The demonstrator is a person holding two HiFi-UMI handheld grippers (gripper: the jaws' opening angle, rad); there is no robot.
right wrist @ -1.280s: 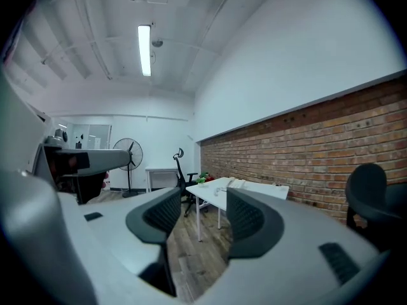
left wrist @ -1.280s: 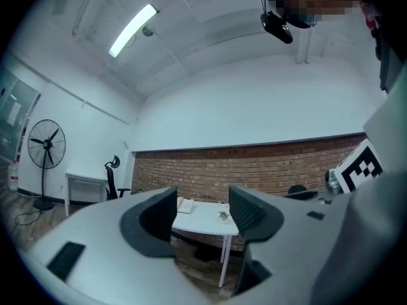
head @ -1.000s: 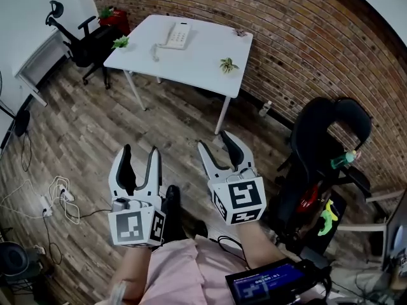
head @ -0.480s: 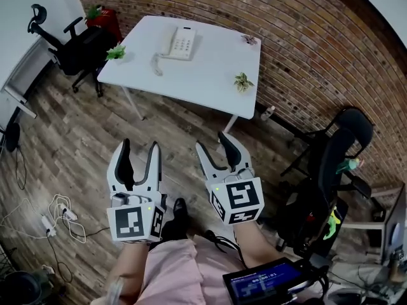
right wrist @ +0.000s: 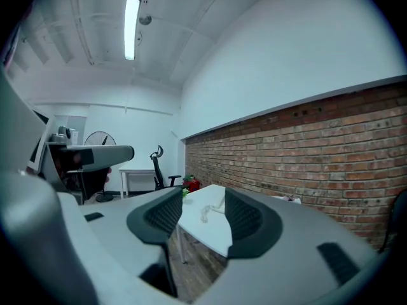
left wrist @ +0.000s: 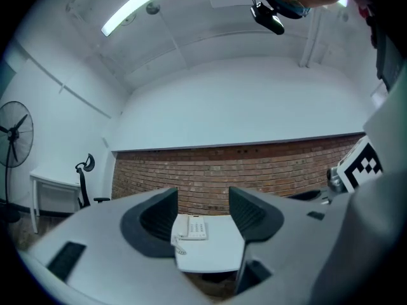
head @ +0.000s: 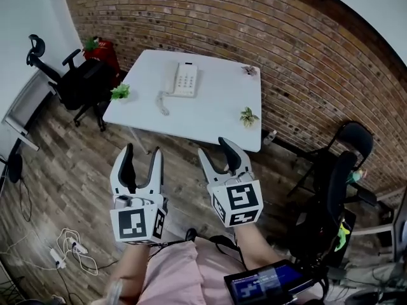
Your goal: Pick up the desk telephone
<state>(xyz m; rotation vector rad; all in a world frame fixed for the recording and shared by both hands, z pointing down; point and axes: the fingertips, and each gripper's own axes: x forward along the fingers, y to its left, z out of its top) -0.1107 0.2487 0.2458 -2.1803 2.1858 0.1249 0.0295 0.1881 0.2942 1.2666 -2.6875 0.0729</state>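
Desk telephone (head: 184,79) lies on the white table (head: 210,110), now nearer as left gripper (head: 141,150) and right gripper (head: 216,148) approach, both open and empty, the right's jaws narrowing slightly; pickup looks not yet begun.

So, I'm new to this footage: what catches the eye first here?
The left gripper and right gripper, both open and empty, sit low in the head view. Beyond them stands a white table near the brick wall, with the desk telephone lying on it.

An office: swivel chair (head: 79,84), white table (head: 216,110), desk telephone (head: 184,79), brick wall (head: 222,24).
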